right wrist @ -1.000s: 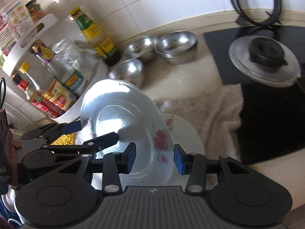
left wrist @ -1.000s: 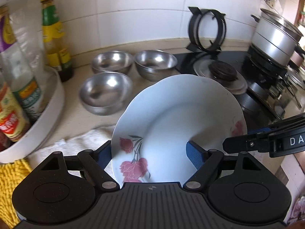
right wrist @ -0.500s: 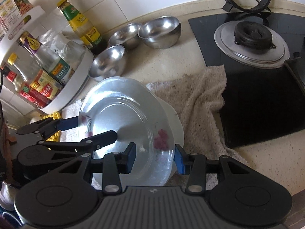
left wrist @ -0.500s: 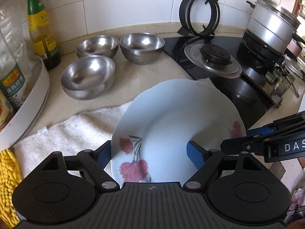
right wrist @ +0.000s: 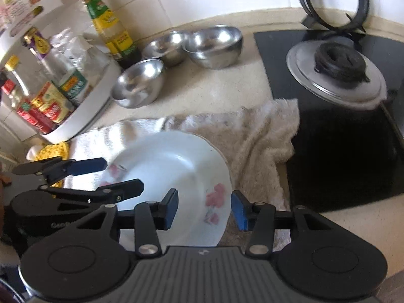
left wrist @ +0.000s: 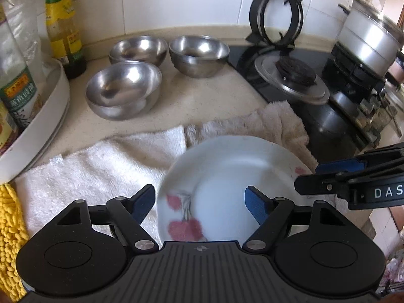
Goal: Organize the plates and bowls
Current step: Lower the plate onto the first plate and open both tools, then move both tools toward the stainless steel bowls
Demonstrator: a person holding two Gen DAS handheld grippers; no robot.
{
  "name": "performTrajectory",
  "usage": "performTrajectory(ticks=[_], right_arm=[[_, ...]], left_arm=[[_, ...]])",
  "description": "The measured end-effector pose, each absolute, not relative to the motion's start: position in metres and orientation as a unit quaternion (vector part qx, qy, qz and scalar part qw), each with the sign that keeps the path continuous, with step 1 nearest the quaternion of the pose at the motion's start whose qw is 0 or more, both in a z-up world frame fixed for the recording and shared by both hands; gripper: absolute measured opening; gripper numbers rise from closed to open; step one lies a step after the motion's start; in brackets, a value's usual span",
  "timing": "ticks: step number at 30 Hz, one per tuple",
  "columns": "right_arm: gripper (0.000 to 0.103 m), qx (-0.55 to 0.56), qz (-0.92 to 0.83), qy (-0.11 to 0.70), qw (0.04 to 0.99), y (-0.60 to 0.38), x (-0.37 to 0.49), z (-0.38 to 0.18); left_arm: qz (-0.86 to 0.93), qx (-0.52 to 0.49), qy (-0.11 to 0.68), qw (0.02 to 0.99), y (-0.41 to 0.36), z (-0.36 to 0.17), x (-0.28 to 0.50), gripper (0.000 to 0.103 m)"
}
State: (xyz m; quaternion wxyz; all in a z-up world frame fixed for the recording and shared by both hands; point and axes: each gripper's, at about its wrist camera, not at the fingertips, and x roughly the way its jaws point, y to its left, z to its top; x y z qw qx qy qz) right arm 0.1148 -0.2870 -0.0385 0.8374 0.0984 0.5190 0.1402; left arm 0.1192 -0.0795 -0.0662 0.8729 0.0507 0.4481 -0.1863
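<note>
Plate lowered onto towel, three bowls

A white floral-printed ceramic plate lies on a beige terry towel. The right gripper straddles its near rim with jaws parted, blue pads off the plate. The left gripper reaches in from the left. Three round stainless-steel bowls sit behind on the speckled counter.
</note>
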Motion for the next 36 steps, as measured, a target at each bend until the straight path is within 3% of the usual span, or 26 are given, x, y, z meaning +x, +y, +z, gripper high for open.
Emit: performTrajectory(ticks=[22, 36], right_arm=[[0.069, 0.085, 0.21, 0.506, 0.832, -0.297, 0.159, -0.025], [0.07, 0.076, 0.235, 0.523, 0.816, -0.228, 0.259, -0.019]], left_arm=[[-0.046, 0.041, 0.429, 0.901, -0.038, -0.036, 0.131, 0.09], [-0.014, 0.011, 0.435, 0.9, -0.021, -0.024, 0.218, 0.093]])
